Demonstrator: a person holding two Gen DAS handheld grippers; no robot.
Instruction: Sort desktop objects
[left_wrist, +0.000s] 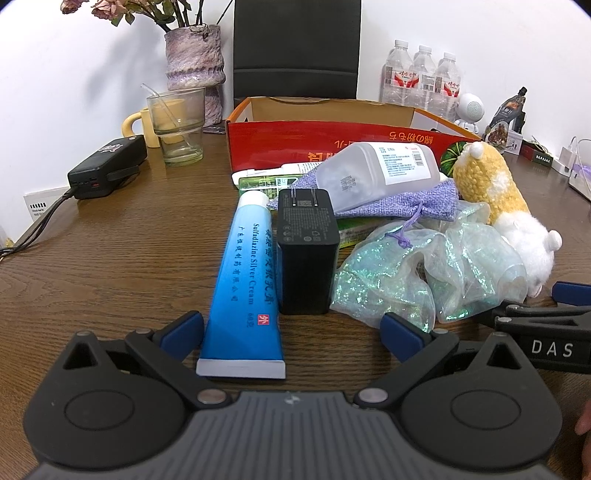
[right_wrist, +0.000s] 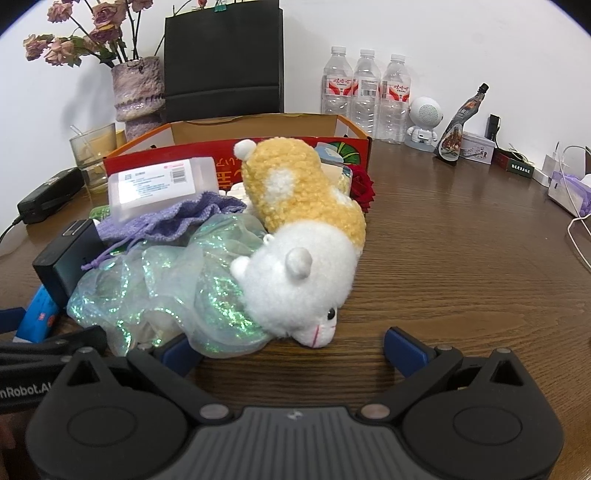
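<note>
Cream tube (left_wrist: 242, 284) between open claw (left_wrist: 293, 334)

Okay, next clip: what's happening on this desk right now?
A person holds both hand-held grippers open over a cluttered wooden table, gripping nothing. The left hand-held gripper faces a blue cream tube and a black charger. The right hand-held gripper faces a plush toy on iridescent fabric. The red cardboard box waits behind.
</note>
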